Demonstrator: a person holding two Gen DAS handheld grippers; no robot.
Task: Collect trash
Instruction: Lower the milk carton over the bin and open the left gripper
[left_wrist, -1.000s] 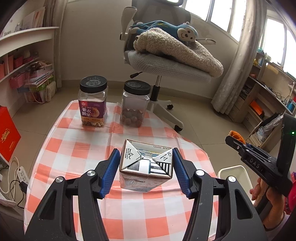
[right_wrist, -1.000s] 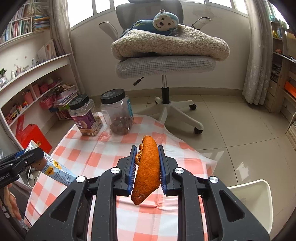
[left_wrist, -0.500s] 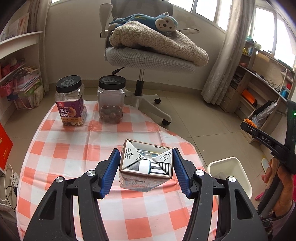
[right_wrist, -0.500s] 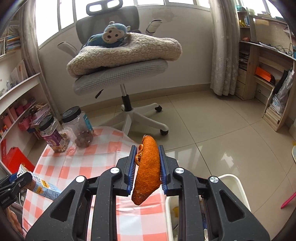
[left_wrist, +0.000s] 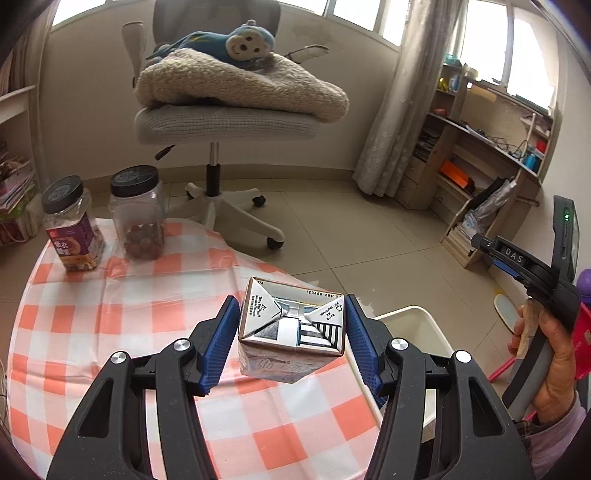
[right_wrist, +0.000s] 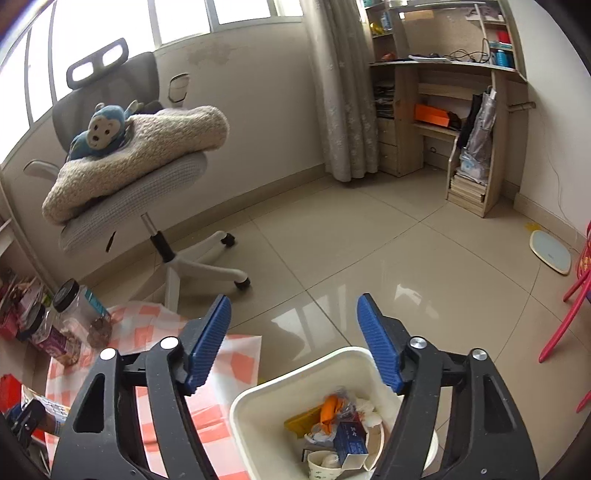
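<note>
Carton in my left tongs, bin down to its right beside the bench.
My left tongs pinch the milk carton end-on, its long axis running back toward me; the white trash bin sits just past the bench edge. My right tongs are opening, with nothing between them, right above that bin. Only the right view shows the trash inside; only the left shows the carton's folded end.

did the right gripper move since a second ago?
Yes. The right gripper swung off the checked table toward the white bin; it is now above it, jaws opening with nothing between them.
</note>
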